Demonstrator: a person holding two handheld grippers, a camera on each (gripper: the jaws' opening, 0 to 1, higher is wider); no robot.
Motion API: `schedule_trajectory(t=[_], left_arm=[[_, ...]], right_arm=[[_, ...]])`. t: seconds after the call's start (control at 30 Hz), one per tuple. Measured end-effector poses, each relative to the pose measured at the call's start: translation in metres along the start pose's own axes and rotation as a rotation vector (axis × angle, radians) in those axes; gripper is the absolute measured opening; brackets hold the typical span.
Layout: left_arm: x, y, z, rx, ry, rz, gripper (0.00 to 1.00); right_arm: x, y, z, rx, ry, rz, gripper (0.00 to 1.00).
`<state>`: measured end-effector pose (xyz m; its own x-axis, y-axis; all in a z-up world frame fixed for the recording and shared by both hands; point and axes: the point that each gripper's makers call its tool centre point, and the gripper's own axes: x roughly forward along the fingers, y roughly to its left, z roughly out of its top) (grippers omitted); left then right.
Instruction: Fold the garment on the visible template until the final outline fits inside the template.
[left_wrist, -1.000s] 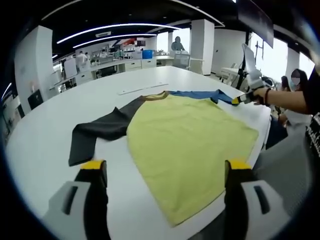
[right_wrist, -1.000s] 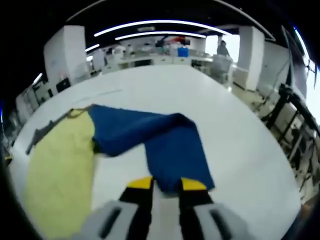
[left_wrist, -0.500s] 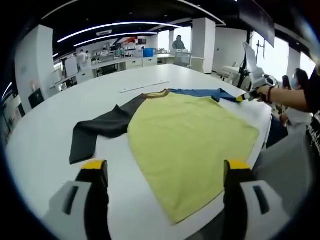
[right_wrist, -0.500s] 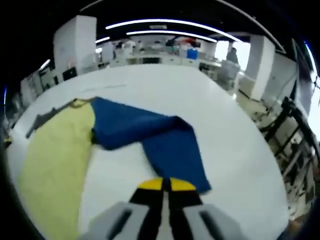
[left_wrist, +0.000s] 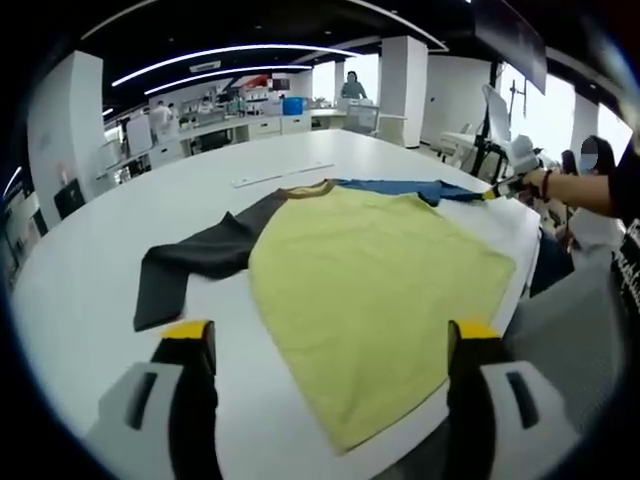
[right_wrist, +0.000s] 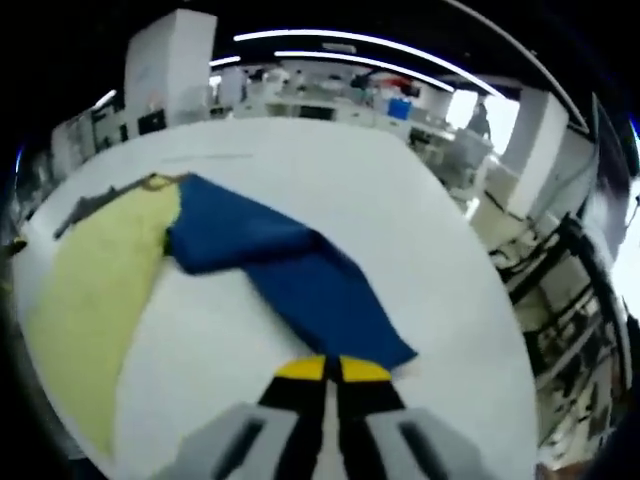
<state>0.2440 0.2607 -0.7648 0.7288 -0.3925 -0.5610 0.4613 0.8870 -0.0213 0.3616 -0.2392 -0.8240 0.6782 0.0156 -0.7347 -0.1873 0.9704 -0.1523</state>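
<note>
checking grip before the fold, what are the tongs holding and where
The right tongs are shut on the blue sleeve at its cuff end. The left tongs are open and hold nothing.

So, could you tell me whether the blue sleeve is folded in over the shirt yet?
Not yet. The blue sleeve lies stretched out on the white table, away from the yellow body; the right gripper is shut at its cuff.

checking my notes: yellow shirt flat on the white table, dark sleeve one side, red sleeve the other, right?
Not quite: the sleeve is blue, not red, as the right gripper view shows. The rest holds: the yellow shirt lies flat on the white table, with a dark sleeve on the other side.
</note>
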Motion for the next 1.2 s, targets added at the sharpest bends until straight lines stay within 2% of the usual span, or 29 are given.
schedule_trajectory(t=[0.23, 0.37, 0.43, 0.57, 0.7, 0.97, 1.03, 1.13, 1.2], left_arm=[[0.002, 0.001, 0.005, 0.011, -0.010, -0.010, 0.94], [0.002, -0.001, 0.004, 0.015, -0.004, -0.011, 0.94], [0.002, -0.002, 0.003, 0.018, 0.003, -0.015, 0.94], [0.002, 0.003, -0.001, 0.015, 0.003, -0.017, 0.94], [0.002, 0.014, -0.005, 0.012, 0.003, -0.012, 0.94], [0.002, 0.018, -0.008, 0.019, 0.007, -0.015, 0.94], [0.001, 0.013, -0.006, 0.025, 0.012, -0.015, 0.94], [0.001, 0.016, -0.006, 0.023, 0.011, -0.009, 0.94], [0.001, 0.018, -0.006, 0.019, 0.009, -0.006, 0.94]], right_arm=[[0.004, -0.018, -0.003, -0.045, 0.010, 0.013, 0.00], [0.012, -0.026, -0.006, -0.079, 0.014, 0.035, 0.00], [0.013, -0.031, -0.006, -0.126, 0.031, 0.030, 0.00], [0.014, -0.040, -0.008, -0.132, 0.035, 0.023, 0.00], [0.014, -0.053, -0.009, -0.106, 0.036, 0.002, 0.00], [0.011, -0.068, -0.011, -0.036, 0.055, -0.016, 0.00], [0.007, -0.070, -0.010, 0.007, 0.043, -0.011, 0.00], [0.005, -0.075, -0.005, 0.108, 0.005, -0.007, 0.07], [0.004, -0.076, -0.003, 0.169, 0.000, -0.016, 0.16]])
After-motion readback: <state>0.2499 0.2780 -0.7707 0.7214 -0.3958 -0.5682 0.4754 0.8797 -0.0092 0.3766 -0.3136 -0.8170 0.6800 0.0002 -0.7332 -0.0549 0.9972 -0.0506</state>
